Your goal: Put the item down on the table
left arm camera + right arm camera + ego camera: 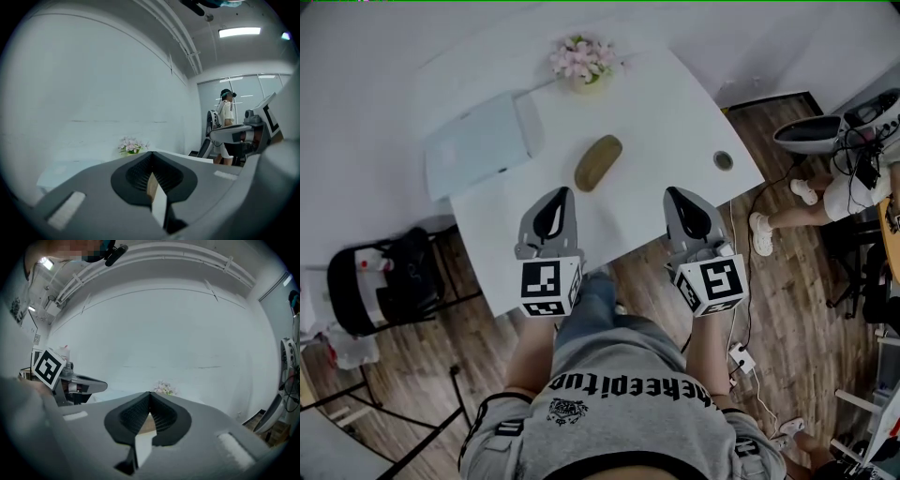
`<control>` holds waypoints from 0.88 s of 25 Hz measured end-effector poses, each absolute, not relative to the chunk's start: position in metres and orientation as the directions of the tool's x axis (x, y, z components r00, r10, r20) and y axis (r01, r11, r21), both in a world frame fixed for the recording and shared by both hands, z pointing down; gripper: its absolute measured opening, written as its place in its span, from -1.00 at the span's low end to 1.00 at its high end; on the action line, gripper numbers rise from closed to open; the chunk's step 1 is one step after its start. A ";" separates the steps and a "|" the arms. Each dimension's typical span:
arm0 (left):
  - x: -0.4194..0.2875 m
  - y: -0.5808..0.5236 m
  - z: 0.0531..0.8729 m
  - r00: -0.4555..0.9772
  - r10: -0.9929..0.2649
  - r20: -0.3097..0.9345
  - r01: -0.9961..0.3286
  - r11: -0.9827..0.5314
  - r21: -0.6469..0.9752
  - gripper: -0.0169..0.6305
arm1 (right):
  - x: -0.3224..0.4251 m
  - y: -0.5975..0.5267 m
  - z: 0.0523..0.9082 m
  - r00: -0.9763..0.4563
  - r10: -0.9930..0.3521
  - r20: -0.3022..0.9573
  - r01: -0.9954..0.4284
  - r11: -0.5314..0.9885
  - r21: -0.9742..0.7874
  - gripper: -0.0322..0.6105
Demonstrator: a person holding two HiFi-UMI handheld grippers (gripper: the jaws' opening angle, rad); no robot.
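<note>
A brown oval case [598, 161] lies flat on the white table [675, 112], near its middle, with nothing touching it. My left gripper [562, 194] hovers over the table's near part, just short of the case and a little to its left. Its jaws meet at the tips with nothing between them, as the left gripper view [151, 154] also shows. My right gripper [676, 194] hangs level with it to the case's right, jaws likewise together [150, 394] and empty. Through the slot behind each pair of jaws only a brown sliver shows.
A pot of pink flowers [583, 58] stands at the table's far edge. A pale blue tray [483, 141] lies at the left. A round cable hole [724, 160] sits near the right edge. A black chair [384, 281] stands left of the table; a seated person's legs [787, 206] are at the right.
</note>
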State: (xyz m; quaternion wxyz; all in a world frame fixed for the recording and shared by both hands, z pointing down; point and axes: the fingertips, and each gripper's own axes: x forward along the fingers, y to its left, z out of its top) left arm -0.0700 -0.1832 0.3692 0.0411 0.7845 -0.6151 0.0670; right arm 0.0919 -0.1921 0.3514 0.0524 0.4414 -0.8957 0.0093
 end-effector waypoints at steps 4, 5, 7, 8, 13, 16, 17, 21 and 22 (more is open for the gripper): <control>-0.068 -0.172 0.352 0.236 -0.964 0.120 -0.970 -0.241 -0.028 -0.90 | 0.091 -0.184 0.347 -0.613 -0.784 0.092 -0.785 0.618 0.040 -0.90; -0.068 -0.168 0.348 0.237 -0.965 0.111 -0.970 -0.242 -0.029 -0.90 | 0.091 -0.182 0.345 -0.615 -0.783 0.090 -0.783 0.620 0.042 -0.90; -0.068 -0.160 0.341 0.237 -0.967 0.096 -0.970 -0.241 -0.031 -0.90 | 0.090 -0.176 0.342 -0.619 -0.781 0.085 -0.780 0.624 0.049 -0.90; -0.067 -0.157 0.338 0.236 -0.968 0.088 -0.970 -0.239 -0.032 -0.90 | 0.090 -0.173 0.340 -0.621 -0.780 0.081 -0.779 0.625 0.052 -0.90; -0.067 -0.141 0.326 0.233 -0.971 0.058 -0.971 -0.235 -0.032 -0.90 | 0.090 -0.161 0.332 -0.630 -0.774 0.065 -0.771 0.633 0.065 -0.90; -0.069 -0.136 0.319 0.231 -0.972 0.039 -0.972 -0.232 -0.028 -0.90 | 0.089 -0.156 0.328 -0.633 -0.772 0.056 -0.769 0.636 0.066 -0.90; -0.070 -0.134 0.317 0.230 -0.973 0.032 -0.973 -0.231 -0.027 -0.90 | 0.088 -0.154 0.327 -0.634 -0.772 0.052 -0.769 0.636 0.065 -0.90; -0.073 -0.125 0.311 0.226 -0.974 0.010 -0.974 -0.226 -0.028 -0.90 | 0.087 -0.146 0.323 -0.637 -0.770 0.038 -0.767 0.638 0.075 -0.90; -0.073 -0.123 0.309 0.227 -0.974 0.006 -0.974 -0.227 -0.029 -0.90 | 0.087 -0.143 0.322 -0.636 -0.771 0.035 -0.767 0.637 0.079 -0.90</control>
